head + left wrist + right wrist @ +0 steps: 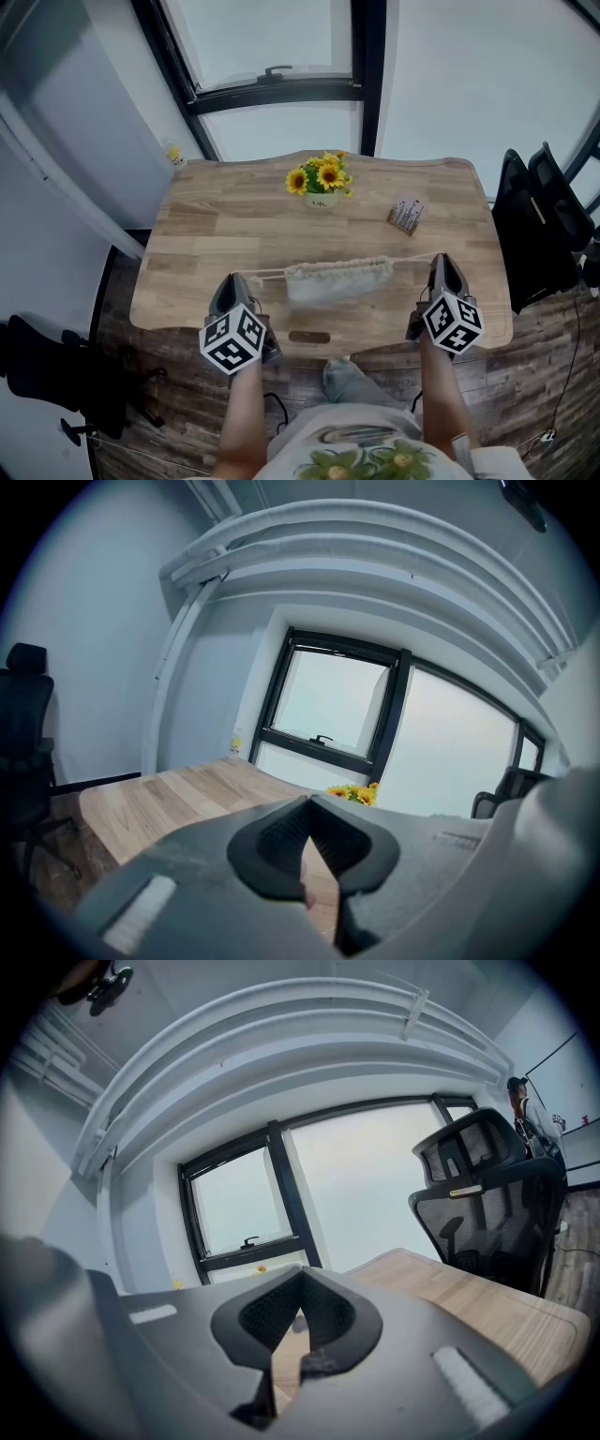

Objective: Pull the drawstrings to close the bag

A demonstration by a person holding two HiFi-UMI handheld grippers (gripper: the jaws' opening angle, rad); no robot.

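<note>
A cream knitted bag (pixel 337 279) lies near the front of the wooden table (pixel 234 220), its mouth gathered into a ruffle. A thin drawstring (pixel 267 274) runs straight left to my left gripper (pixel 236 280), whose jaws are closed on its end. Another drawstring (pixel 414 259) stretches right to my right gripper (pixel 441 260), shut on that cord. Both cords look taut. In the left gripper view the left gripper (pixel 307 801) shows its jaws pressed together; in the right gripper view the right gripper (pixel 302 1275) does too. The bag is hidden in both of those views.
A pot of sunflowers (pixel 321 180) stands at the table's back middle, a small printed box (pixel 406 215) to its right. Black office chairs (pixel 539 220) stand right of the table, another chair (pixel 42 370) at the left. A window (pixel 272 47) is behind.
</note>
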